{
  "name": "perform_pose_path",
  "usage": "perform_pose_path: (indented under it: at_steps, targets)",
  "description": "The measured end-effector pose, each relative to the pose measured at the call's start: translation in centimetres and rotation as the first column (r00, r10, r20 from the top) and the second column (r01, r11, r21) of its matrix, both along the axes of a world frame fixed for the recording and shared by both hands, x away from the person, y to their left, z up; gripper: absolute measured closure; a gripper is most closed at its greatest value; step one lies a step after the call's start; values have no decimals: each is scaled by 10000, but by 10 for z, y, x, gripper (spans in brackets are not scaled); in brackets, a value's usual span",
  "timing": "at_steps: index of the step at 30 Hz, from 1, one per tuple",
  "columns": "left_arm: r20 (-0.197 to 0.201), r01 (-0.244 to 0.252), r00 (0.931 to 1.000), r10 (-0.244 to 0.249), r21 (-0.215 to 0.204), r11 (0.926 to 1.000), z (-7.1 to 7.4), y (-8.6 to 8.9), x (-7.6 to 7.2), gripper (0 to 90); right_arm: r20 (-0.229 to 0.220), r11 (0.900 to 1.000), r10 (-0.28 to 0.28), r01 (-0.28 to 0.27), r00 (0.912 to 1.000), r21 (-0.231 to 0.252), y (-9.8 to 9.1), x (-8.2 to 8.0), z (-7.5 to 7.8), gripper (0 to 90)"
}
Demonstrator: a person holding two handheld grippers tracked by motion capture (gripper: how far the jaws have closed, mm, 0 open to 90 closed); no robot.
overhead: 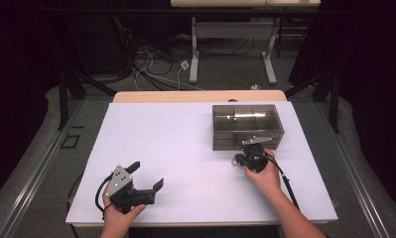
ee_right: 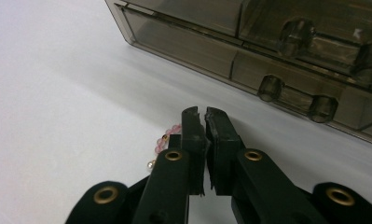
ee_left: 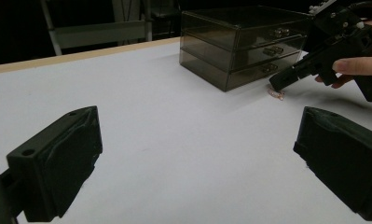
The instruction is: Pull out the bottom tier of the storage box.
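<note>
right tongs point(ee_right: 204, 116): pressed together, pinching the pink bead bracelet point(ee_right: 164, 139) | bracelet: on white bench point(overhead: 175, 144), just before smoky drawer box point(overhead: 247, 126) | left tongs point(overhead: 148, 176): spread, well apart from box

White table point(overhead: 175, 148) with smoky drawer box point(overhead: 247, 126) and pink bead bracelet point(ee_right: 164, 140)
</note>
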State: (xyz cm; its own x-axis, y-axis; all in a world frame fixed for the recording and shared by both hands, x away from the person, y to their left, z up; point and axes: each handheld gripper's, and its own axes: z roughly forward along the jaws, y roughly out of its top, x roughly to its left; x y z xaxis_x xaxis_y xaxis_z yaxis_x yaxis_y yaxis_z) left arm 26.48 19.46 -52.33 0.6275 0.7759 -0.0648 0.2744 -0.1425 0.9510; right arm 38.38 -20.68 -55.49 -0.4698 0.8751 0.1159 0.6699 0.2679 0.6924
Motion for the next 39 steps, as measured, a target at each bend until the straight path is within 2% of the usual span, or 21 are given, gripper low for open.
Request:
perform_pose_path:
  at_steps: [4, 9, 11, 12, 25, 39]
  targets:
    - [1, -11, 10000, 11, -10, 10000, 0, 0, 0, 8, -10, 10000, 1, -1, 10000, 43, -1, -1, 2, 870]
    - [23, 13, 10000, -13, 17, 10000, 0, 0, -1, 8, 215, 9999, 81, -82, 9997, 66, -2, -3, 5, 870]
    - [26, 15, 10000, -15, 16, 10000, 0, 0, -1, 7, 189, 9998, 34, -38, 9998, 207, 0, -5, 7, 870]
    - [21, 13, 10000, -14, 22, 10000, 0, 0, -1, 7, 284, 9999, 113, -116, 9995, 113, -1, -6, 8, 870]
    - [40, 21, 10000, -21, 36, 10000, 0, -1, -1, 8, 571, 9968, 621, -648, 9964, 477, 4, -26, 22, 870]
    - [38, 124, 9999, -124, 85, 9999, 0, -3, 3, 7, 627, 9921, 1163, -1189, 9912, 392, 17, -45, 23, 870]
